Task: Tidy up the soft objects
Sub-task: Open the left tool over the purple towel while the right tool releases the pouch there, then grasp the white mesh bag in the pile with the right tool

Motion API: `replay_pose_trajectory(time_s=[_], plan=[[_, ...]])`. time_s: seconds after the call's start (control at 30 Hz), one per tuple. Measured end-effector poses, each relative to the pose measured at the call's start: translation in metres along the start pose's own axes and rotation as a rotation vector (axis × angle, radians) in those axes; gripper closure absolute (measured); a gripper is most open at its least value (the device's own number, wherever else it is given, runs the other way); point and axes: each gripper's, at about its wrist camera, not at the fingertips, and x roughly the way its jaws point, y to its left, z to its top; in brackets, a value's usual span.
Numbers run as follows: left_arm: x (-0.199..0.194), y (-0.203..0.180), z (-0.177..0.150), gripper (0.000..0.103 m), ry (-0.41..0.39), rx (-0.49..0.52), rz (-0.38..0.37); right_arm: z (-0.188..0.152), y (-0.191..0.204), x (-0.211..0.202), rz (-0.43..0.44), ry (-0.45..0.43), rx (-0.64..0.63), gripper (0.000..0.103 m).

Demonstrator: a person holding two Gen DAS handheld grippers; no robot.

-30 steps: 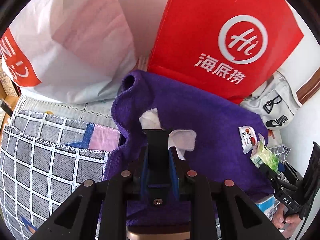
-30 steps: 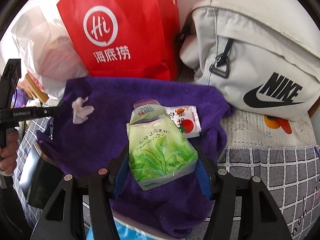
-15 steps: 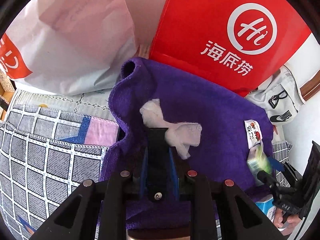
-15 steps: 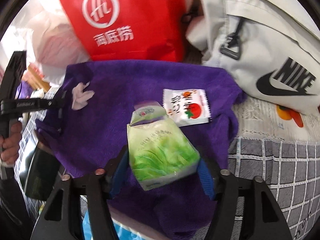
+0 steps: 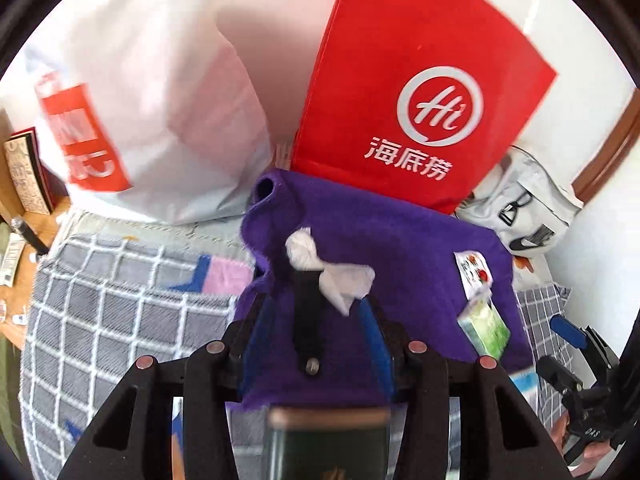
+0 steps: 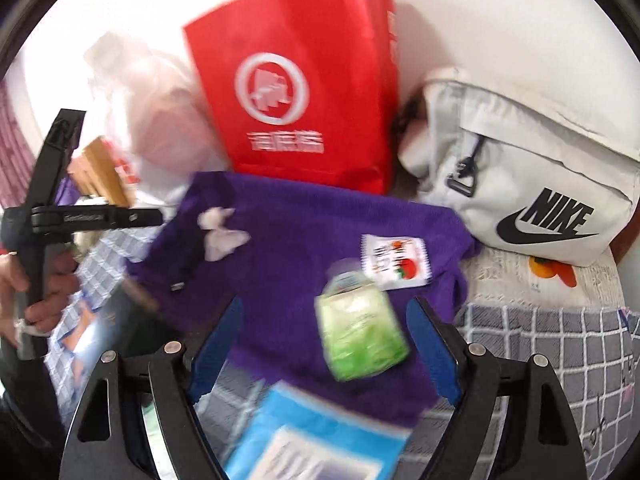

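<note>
Right wrist: green tissue pack (image 6: 362,338) lies lengthwise between spread jaws (just opened), flap end pointing away.

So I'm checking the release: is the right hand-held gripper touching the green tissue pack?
Apart. The right wrist view shows the green tissue pack lying between the right hand-held gripper's open jaws, clear of both.

A home, likely a bedroom: a bed with a grey checked quilt (image 5: 120,320) set against a white wall (image 6: 500,20), with a red shopping bag (image 5: 400,80), a white plastic bag (image 5: 160,100) and a grey sports bag (image 6: 520,184) piled along it, plus wooden furniture (image 5: 24,176) beside it
</note>
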Motion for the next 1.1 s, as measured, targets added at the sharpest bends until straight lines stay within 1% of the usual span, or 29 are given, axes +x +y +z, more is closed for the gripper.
replay_pose_trajectory(time_s=[0.07, 0.2, 0.27, 0.4, 0.47, 0.5, 0.53, 0.63, 0.7, 0.8, 0.87, 0.93, 1.0, 1.07, 1.1], plan=[[-0.017, 0.006, -0.01, 0.059, -0.012, -0.008, -0.01, -0.012, 0.014, -0.015, -0.019, -0.001, -0.013, 0.02], [-0.042, 0.014, -0.034, 0.059, -0.027, -0.026, 0.004, -0.038, 0.044, -0.034, 0.021, 0.019, -0.023, 0.02], [-0.053, 0.018, -0.049, 0.056, -0.028, -0.023, 0.019, -0.052, 0.057, -0.041, 0.018, 0.05, -0.037, 0.02], [-0.069, 0.024, -0.081, 0.055, -0.032, -0.017, 0.018, -0.08, 0.084, -0.04, -0.019, 0.122, -0.097, 0.02], [-0.073, 0.025, -0.096, 0.055, -0.024, -0.016, 0.0, -0.091, 0.094, -0.037, -0.014, 0.153, -0.109, 0.02], [-0.075, 0.026, -0.105, 0.055, -0.019, -0.016, -0.01, -0.096, 0.098, -0.037, -0.011, 0.164, -0.112, 0.019], [-0.076, 0.028, -0.114, 0.055, -0.015, -0.017, -0.016, -0.1, 0.101, -0.034, -0.013, 0.177, -0.119, 0.015], [-0.08, 0.032, -0.136, 0.055, -0.002, -0.015, -0.038, -0.109, 0.113, -0.026, -0.067, 0.204, -0.156, 0.013], [-0.085, 0.039, -0.152, 0.055, 0.002, -0.014, -0.044, -0.114, 0.122, -0.025, -0.115, 0.197, -0.195, 0.012], [-0.092, 0.051, -0.169, 0.055, 0.002, -0.037, -0.027, -0.119, 0.133, -0.025, -0.129, 0.194, -0.232, 0.012], [-0.094, 0.058, -0.177, 0.055, 0.009, -0.052, -0.039, -0.12, 0.136, -0.026, -0.145, 0.187, -0.251, 0.019], [-0.094, 0.063, -0.184, 0.055, 0.018, -0.07, -0.05, -0.119, 0.136, -0.029, -0.132, 0.191, -0.236, 0.04], [-0.093, 0.065, -0.19, 0.055, 0.03, -0.08, -0.056, -0.117, 0.133, -0.034, -0.14, 0.18, -0.217, 0.05], [-0.093, 0.067, -0.195, 0.055, 0.037, -0.087, -0.061, -0.116, 0.131, -0.041, -0.144, 0.159, -0.208, 0.056], [-0.093, 0.067, -0.197, 0.055, 0.042, -0.088, -0.063, -0.116, 0.129, -0.045, -0.135, 0.149, -0.195, 0.061]])
